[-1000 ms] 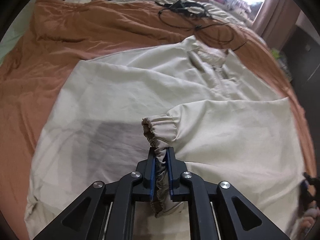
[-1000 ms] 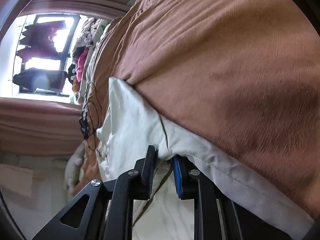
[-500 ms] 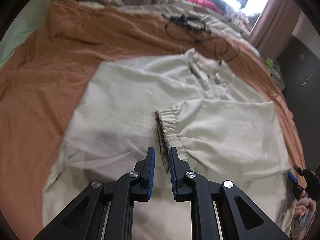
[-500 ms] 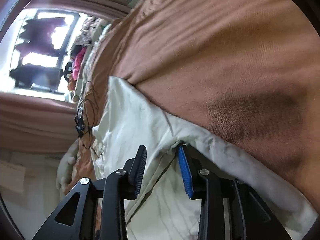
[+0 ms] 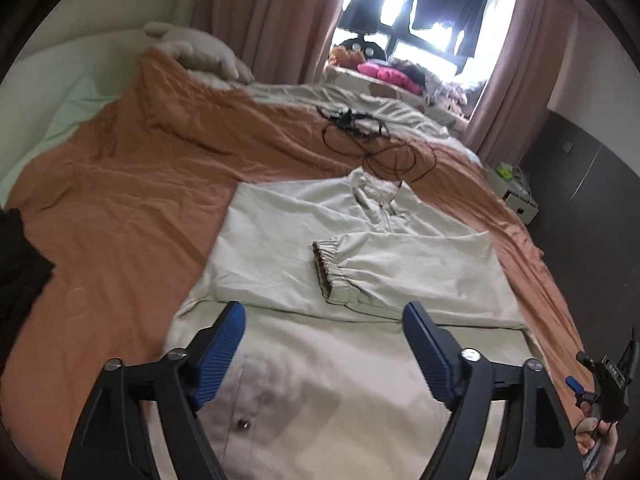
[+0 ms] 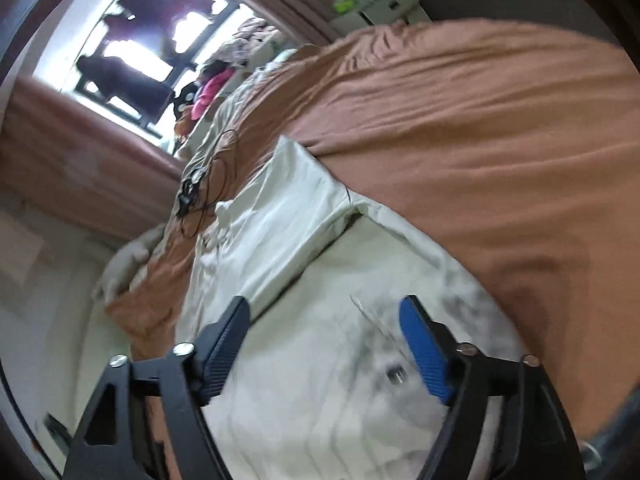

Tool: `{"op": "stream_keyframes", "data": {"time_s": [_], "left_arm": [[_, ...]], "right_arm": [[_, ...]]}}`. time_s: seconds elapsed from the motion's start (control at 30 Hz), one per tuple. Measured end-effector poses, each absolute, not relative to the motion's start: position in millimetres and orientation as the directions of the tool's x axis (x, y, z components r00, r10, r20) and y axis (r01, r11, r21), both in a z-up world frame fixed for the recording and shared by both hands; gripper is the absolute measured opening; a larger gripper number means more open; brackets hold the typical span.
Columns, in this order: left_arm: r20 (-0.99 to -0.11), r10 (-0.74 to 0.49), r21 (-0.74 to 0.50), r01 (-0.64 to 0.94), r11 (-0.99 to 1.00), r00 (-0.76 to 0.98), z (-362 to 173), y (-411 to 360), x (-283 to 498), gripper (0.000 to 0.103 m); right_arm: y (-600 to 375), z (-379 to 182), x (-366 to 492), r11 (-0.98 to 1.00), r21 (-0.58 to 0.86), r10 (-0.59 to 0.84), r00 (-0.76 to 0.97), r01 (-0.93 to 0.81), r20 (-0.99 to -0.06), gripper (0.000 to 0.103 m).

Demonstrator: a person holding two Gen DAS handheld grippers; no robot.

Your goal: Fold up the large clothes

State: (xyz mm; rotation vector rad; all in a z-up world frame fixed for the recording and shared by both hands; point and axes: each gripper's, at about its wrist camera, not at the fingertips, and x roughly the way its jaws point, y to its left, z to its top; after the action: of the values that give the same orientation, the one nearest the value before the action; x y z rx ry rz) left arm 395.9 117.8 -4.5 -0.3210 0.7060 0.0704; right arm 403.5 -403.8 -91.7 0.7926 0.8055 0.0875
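Note:
A large beige jacket [image 5: 280, 248] lies flat on the orange bed cover [image 5: 120, 184]. Its right sleeve is folded across the body, with the elastic cuff [image 5: 326, 268] lying near the middle. My left gripper [image 5: 324, 312] is open and empty, raised above the jacket's lower half, short of the cuff. My right gripper [image 6: 324, 312] is open and empty over the jacket [image 6: 320, 360] near its right edge, beside the orange cover [image 6: 480, 160]. The right gripper also shows at the left wrist view's right edge [image 5: 600, 376].
Black cables [image 5: 368, 136] lie on the bed beyond the jacket's collar. A pale pillow [image 5: 196, 52] sits at the head. A grey sheet [image 5: 360, 104] and piled clothes [image 5: 384, 72] lie by the window. A white bedside unit [image 5: 514, 192] stands to the right.
My left gripper let go of the sleeve cuff, opened wide and drew back and up. My right gripper released the jacket's edge, opened wide and pulled back.

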Motion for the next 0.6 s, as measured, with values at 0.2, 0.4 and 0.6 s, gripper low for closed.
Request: {"op": "stream_keyframes", "data": {"time_s": [0.2,0.4,0.6], "left_arm": [[-0.577,-0.022,-0.291,-0.18,0.94,0.816,22,120,321,0.101],[-0.516,-0.026,-0.346,-0.181,0.921,0.856,29,128,256,0.103],[-0.469,0.003,-0.363,-0.195,0.911,0.883,24,131,200,0.103]], "right_arm": [[-417,-60,343,0.755,0.637,0.345,0.732,0.156,-0.588,0.098],[-431,-39,291,0.79,0.603,0.328,0.754,0.111,-0.569,0.103],[-434,-25,246,0.833,0.552,0.306,0.801,0.035,-0.514,0.103]]}}
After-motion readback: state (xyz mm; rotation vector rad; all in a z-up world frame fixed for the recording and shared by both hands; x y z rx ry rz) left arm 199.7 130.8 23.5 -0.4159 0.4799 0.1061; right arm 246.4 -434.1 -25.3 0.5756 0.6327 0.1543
